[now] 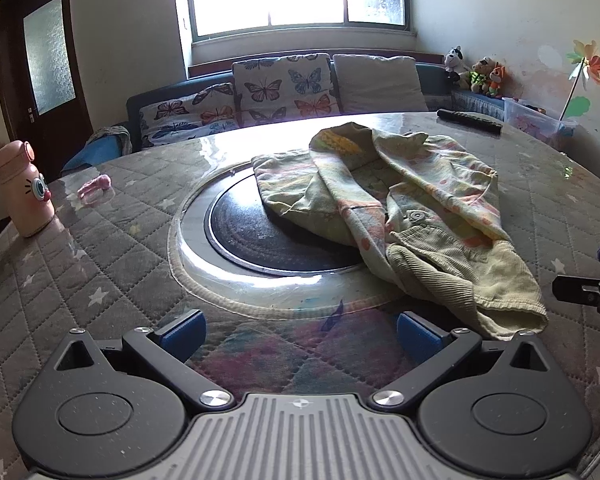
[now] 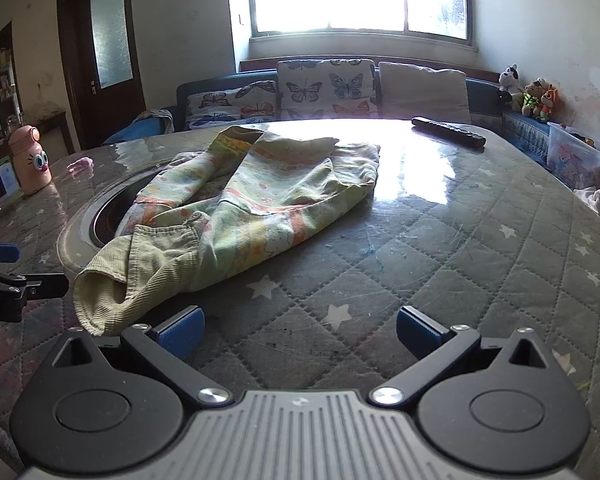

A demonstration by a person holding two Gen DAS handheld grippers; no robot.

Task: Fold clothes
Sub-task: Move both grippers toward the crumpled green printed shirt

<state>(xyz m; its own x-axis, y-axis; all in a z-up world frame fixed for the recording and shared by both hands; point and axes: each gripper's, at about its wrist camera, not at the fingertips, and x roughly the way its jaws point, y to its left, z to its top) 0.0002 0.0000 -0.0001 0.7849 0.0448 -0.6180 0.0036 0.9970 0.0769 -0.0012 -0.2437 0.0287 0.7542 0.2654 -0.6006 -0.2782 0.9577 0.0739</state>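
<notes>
- Writing: the only lettering is a partial white mark, seemingly ending in "AI", on the black body of the left gripper (image 2: 4, 280) at the left edge of the right wrist view; the rest is cut off. No label on the garment can be read.
- Garment (image 1: 400, 208): a crumpled, pale yellow-green piece of child's clothing with orange and pastel prints lies unfolded on the desk (image 1: 120, 240), partly covering the round dark inset plate (image 1: 260, 236) at its centre.
- Long axis: in the right wrist view the garment (image 2: 236, 208) runs diagonally, from a ribbed corduroy-like opening at the near left to a bunched end at the far right. The ribbed opening faces the grippers.
- Left gripper (image 1: 300, 330): jaws released and spread wide, nothing between them; the ribbed hem lies just beside its right blue pad.
- Right gripper (image 2: 298, 330): jaws likewise released and empty, over bare quilted cover; the hem lies just left of its left pad.
- Surroundings: a pink cartoon-faced bottle (image 1: 22, 188) stands upright at the desk's left edge; a black remote control (image 2: 448, 131) lies on the far side, well apart from the garment.
</notes>
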